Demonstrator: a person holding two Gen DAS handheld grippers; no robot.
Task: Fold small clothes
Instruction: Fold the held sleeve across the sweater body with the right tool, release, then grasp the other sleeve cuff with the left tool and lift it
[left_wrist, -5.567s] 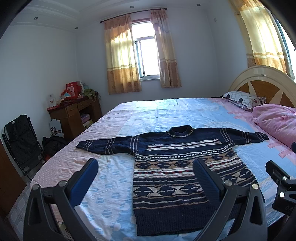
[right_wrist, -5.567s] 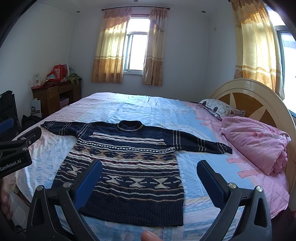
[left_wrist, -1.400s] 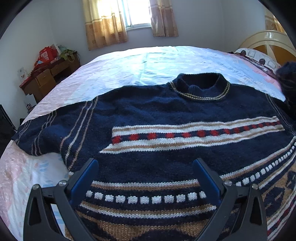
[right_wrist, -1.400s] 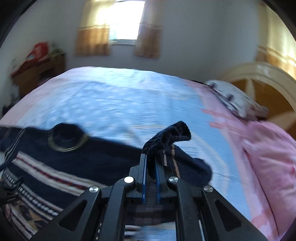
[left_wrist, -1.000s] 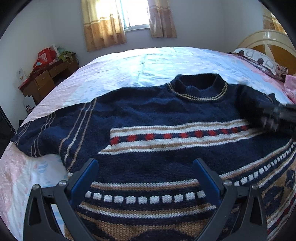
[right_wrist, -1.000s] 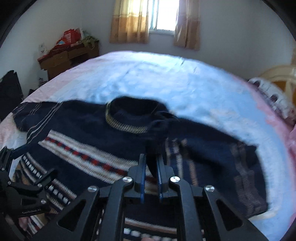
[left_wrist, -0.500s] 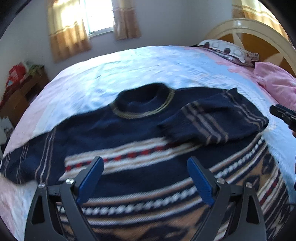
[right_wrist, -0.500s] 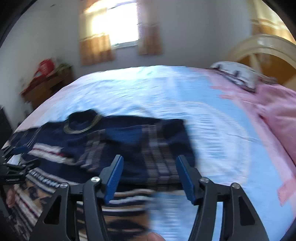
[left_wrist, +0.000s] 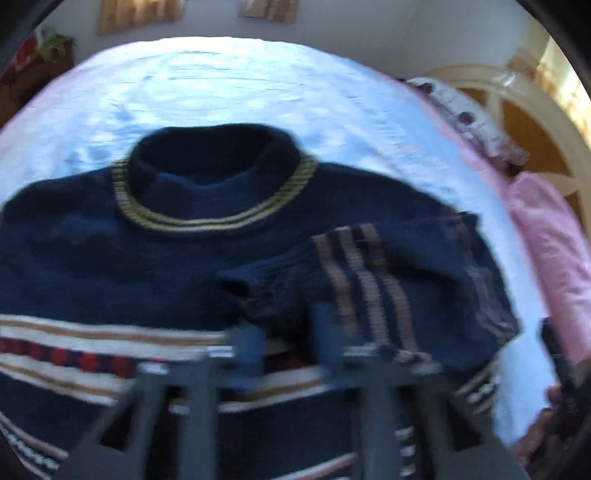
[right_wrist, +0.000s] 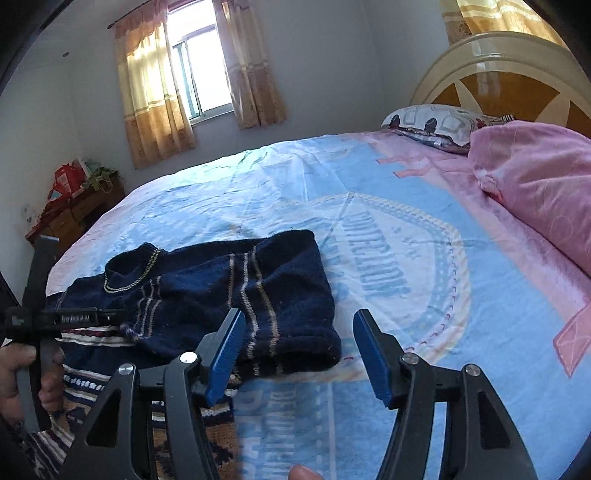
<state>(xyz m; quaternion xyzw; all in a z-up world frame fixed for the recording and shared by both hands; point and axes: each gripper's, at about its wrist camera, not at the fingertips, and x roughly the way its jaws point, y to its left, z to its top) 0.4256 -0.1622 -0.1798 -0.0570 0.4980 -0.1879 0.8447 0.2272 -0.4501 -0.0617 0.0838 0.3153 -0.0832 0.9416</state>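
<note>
While the sweater (left_wrist: 155, 258) lies collar away, left fingers (left_wrist: 327, 332) closing; right fingers (right_wrist: 373, 356) apart.

sweater (right_wrist: 207, 295) lies on bedsheet (right_wrist: 424, 258), near the bed's foot | its sleeve (left_wrist: 388, 280) folded across the chest, below collar (left_wrist: 218, 184) | pillow (right_wrist: 436, 122) and quilt (right_wrist: 535, 184) by headboard (right_wrist: 517, 74), right | desk (right_wrist: 74, 210) probably against far-left wall
</note>
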